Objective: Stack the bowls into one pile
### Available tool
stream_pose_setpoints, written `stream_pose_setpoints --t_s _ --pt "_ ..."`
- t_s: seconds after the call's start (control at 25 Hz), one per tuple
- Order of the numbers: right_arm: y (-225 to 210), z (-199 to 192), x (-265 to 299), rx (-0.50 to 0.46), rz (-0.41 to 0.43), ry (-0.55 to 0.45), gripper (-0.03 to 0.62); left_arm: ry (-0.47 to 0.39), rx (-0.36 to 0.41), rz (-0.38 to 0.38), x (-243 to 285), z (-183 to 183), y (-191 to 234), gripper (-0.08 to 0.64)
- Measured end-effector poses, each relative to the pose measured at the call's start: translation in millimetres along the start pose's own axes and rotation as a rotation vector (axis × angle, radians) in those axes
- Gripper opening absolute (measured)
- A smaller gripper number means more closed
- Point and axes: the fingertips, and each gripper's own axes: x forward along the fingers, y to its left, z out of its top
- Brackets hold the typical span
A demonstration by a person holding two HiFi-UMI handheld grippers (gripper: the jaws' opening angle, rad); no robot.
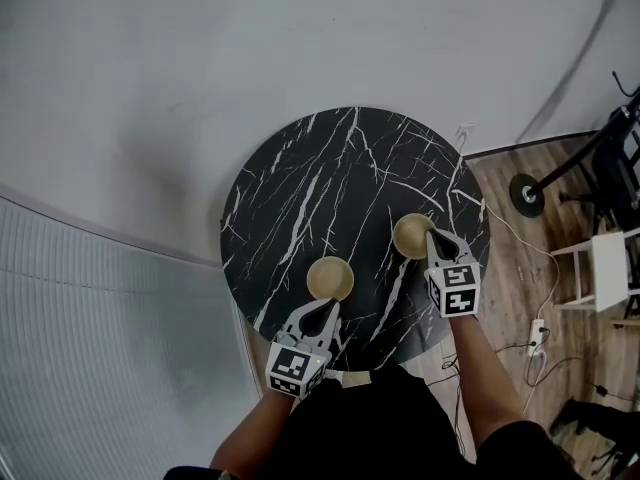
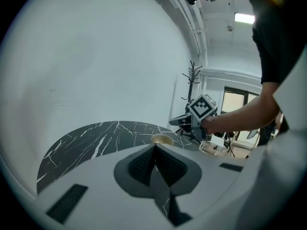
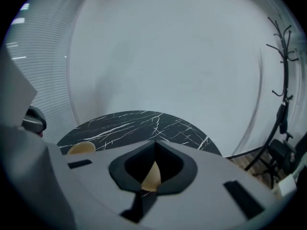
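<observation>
We see 2 bowls on a round table [image 1: 300,168]. The right gripper [image 1: 432,238] has its jaws pinched shut on the near rim of the right bowl [image 1: 411,235]. In the right gripper view, a bit of that tan rim shows between the dark pads. From the left gripper view, this gripper seems to hang a little above the table, so we think the bowl is off the top. We cannot be sure.

The left bowl [image 1: 330,277] sits open side up near the front edge of the table. The left gripper [image 1: 321,308] has its jaws closed together, and we see nothing between them. Its tips are right at the near rim of the left bowl. We cannot tell if they touch it.

What counts next is which way the left bowl lies from the right bowl. In the head view it is to the left and a bit closer to us, with bare table between the 2. We think the right hand must carry its bowl that way, stop above the left bowl, and lower it in. The left jaws are close, so the bowl could bump them.
</observation>
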Motion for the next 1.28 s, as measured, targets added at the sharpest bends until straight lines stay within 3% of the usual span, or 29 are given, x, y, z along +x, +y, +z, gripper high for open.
stream_pose_setpoints --t_s 0.16,0.52,1.0,1.28 --pt "18 1 -18 -0.034 0.013 -0.031 0.011 -0.005 -0.001 -0.002 -3 -1 1 0.012" --pt "62 -16 -39 0.029 0.074 -0.025 0.009 -0.021 0.0 -0.003 -15 -2 1 0.012" --pt "147 -40 -19 0.011 0.249 0.047 0.011 -0.049 -0.082 0.113 -50 -23 31 0.012" --pt "172 -53 7 0.04 0.273 0.104 0.028 -0.03 -0.081 0.189 -74 -36 44 0.012"
